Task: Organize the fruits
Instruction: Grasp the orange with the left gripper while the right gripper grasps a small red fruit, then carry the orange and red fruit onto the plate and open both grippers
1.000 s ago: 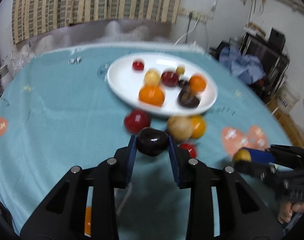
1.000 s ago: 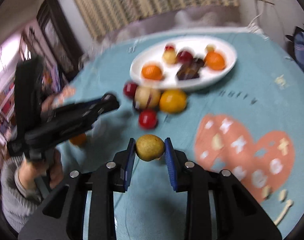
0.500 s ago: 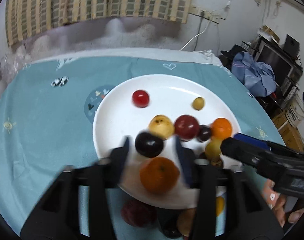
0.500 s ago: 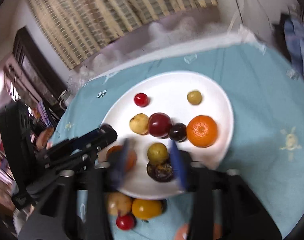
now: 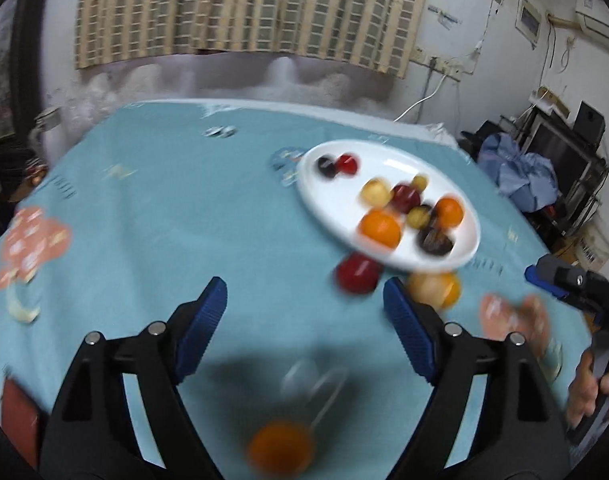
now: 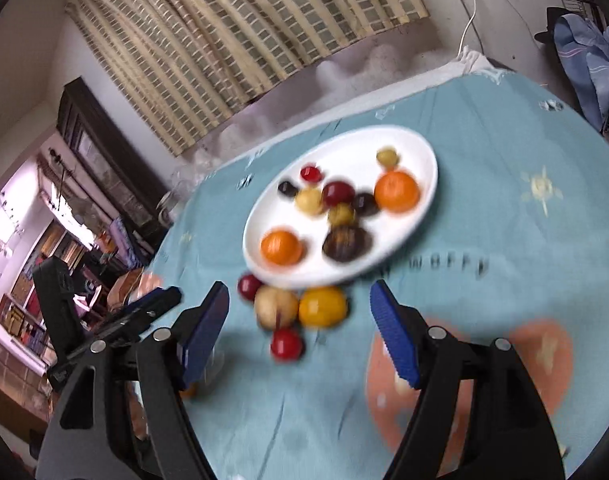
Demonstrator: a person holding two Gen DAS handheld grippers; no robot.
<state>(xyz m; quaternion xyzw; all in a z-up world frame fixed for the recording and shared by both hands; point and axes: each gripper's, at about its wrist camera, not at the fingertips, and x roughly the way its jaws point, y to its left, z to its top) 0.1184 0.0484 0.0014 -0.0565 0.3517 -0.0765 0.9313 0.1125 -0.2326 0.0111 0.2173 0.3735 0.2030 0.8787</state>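
Observation:
The white plate [image 5: 336,204] [image 6: 422,160] holds several fruits, among them a dark plum [image 5: 326,166] [image 6: 288,189], a yellow-green fruit [image 5: 418,216] [image 6: 341,214] and two oranges. My left gripper [image 5: 304,292] hangs back over the teal cloth, its jaws opening with nothing between them. My right gripper [image 6: 300,300] is open and bare too. Beyond its fingers, loose on the cloth, lie a pear [image 6: 276,306], a yellow fruit [image 6: 322,306], a small red fruit [image 6: 286,344] and a dark red one [image 6: 248,286]. A loose orange [image 5: 280,452] lies below the left gripper.
A blurred clear cup [image 5: 312,380] stands beside the loose orange. A peel [image 5: 22,312] and a brown object [image 5: 18,412] lie at the cloth's left edge. A hand [image 5: 596,384] holds the right gripper's handle. Room clutter sits beyond the table's right side.
The left gripper let go of the dark plum and the right gripper the yellow-green fruit, both onto the plate. Both have opened and drawn back toward the near side of the table.

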